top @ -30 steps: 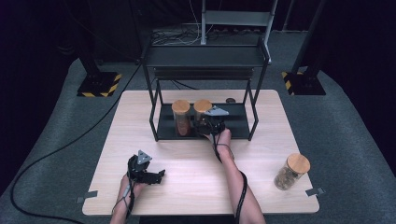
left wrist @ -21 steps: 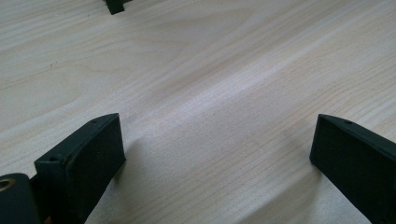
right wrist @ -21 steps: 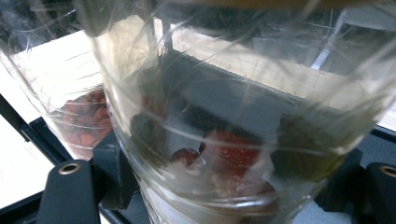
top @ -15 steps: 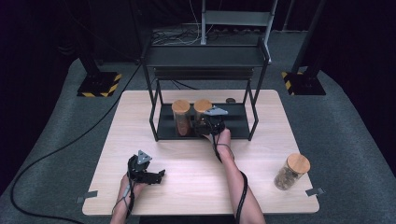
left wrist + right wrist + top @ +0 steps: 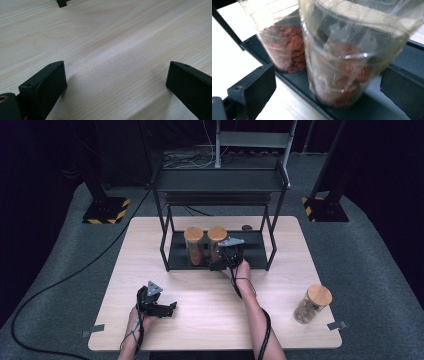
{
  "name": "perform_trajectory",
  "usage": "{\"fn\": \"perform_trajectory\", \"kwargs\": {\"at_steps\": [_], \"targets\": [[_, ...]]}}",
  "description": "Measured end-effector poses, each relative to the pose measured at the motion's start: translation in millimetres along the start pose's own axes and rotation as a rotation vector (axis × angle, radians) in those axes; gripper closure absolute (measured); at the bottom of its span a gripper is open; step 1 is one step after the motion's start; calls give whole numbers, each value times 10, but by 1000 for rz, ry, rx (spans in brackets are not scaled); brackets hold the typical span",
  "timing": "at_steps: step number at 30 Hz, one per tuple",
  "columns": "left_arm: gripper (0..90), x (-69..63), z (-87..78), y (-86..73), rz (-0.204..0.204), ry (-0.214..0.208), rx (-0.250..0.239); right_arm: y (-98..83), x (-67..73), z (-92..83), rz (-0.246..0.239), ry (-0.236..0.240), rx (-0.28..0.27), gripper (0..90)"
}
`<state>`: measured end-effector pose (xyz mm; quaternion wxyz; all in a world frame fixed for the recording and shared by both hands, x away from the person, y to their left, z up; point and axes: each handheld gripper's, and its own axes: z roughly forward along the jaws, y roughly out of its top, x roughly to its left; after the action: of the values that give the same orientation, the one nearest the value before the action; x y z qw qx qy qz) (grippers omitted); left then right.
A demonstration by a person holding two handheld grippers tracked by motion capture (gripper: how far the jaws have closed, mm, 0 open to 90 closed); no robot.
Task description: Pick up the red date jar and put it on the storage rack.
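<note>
The right gripper (image 5: 218,263) stands at the front edge of the rack (image 5: 274,251), its jaws having just been opening and now spread wide. In the right gripper view, the jar (image 5: 352,57) sits between the jaws, which stand apart from its glass on either side; neither pad presses on it. The jar stands upright on the rack's black tray (image 5: 377,105), filled in its lower part with reddish-brown fruit, and carries a wooden lid in the high view (image 5: 217,233). A second jar (image 5: 284,42) with small red berries stands just beyond the left jaw, close beside the first one on the same tray; whether the two touch cannot be told. The left gripper (image 5: 167,309) rests low over the bare surface (image 5: 210,295), well apart from the rack. In the left gripper view, its jaws are spread wide with nothing but wood grain (image 5: 112,62) between them, and a black foot of the rack (image 5: 61,3) shows far ahead of the left jaw. A third jar (image 5: 312,304) with a wooden lid stands on the surface well away to the right of the right gripper's jaws, near the surface's front corner.
</note>
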<state>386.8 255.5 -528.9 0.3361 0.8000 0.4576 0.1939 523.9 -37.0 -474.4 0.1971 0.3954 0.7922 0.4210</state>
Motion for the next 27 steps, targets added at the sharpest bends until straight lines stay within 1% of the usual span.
{"fn": "perform_trajectory", "kwargs": {"at_steps": [2, 5, 9, 13, 21, 23, 25, 27], "targets": [[24, 0, 0, 0, 0, 0, 0, -16, 10, -50, 5, 7, 8, 0], [24, 0, 0, 0, 0, 0, 0, -59, 31, -111, 6, 12, 37, 0], [24, 0, 0, 0, 0, 0, 0, -157, 69, -176, -12, 20, 65, 0], [24, 0, 0, 0, 0, 0, 0, -278, 126, -236, -32, 22, 78, 0], [24, 0, 0, 0, -1, 0, 0, -543, 277, -407, -46, 36, 94, 0], [23, 1, 0, 0, -1, 0, 0, -631, 311, -450, -54, 30, 98, 0], [24, 0, 1, 0, -1, 0, 0, -696, 322, -478, -57, 30, 113, 0], [23, 1, 1, 0, -1, -1, 0, -770, 328, -527, -49, 22, 123, 0]]}}
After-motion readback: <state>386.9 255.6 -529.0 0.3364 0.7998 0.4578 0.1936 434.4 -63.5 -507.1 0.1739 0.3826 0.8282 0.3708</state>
